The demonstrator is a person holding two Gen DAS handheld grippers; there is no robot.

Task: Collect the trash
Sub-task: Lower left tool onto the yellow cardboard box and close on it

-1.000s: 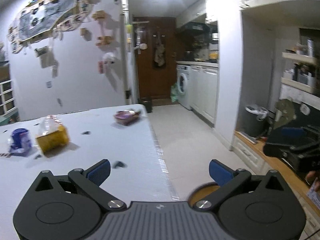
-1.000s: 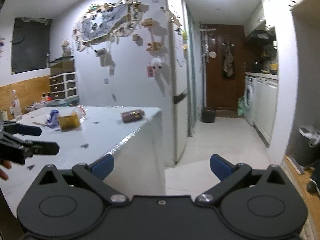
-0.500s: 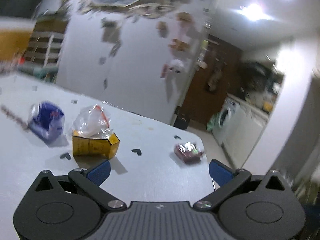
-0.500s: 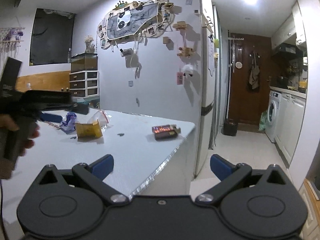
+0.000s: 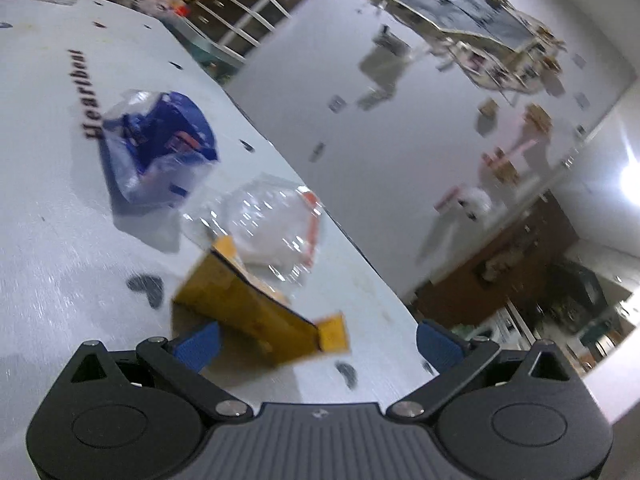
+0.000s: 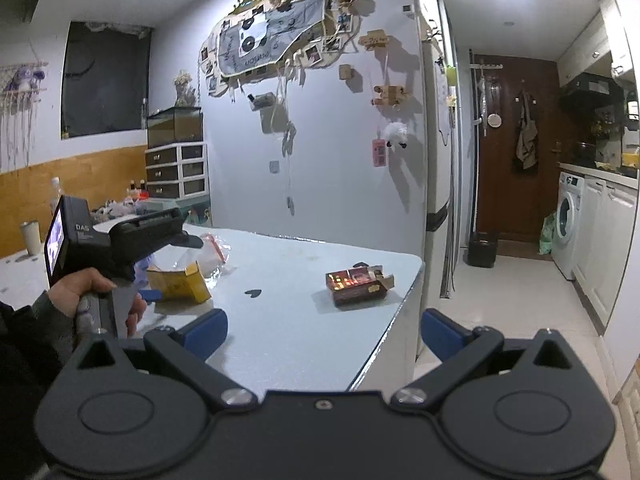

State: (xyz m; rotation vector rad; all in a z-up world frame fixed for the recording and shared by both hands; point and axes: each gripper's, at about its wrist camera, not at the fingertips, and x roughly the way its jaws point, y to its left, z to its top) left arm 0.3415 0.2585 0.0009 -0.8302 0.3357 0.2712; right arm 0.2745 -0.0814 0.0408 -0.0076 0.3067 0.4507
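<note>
Nothing collected yet: left gripper (image 5: 316, 340) wide open, empty, closing in on yellow box (image 5: 256, 308) by clear bag (image 5: 272, 224) and blue wrapper (image 5: 160, 148); right gripper (image 6: 324, 330) open, empty, red box (image 6: 358, 284) untouched on table (image 6: 296, 332).

yellow carton (image 5: 256, 312), clear bag (image 5: 276, 220), blue wrapper (image 5: 156, 148), red box (image 6: 356, 286)

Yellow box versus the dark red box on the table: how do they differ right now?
The yellow box sits between the open left gripper's fingers, while the dark red box lies alone nearer the table corner, far from either gripper. The yellow box has a clear plastic bag bunched against it; the dark red box has nothing touching it. Both are small cardboard boxes with an end flap open, resting on the white table.
</note>
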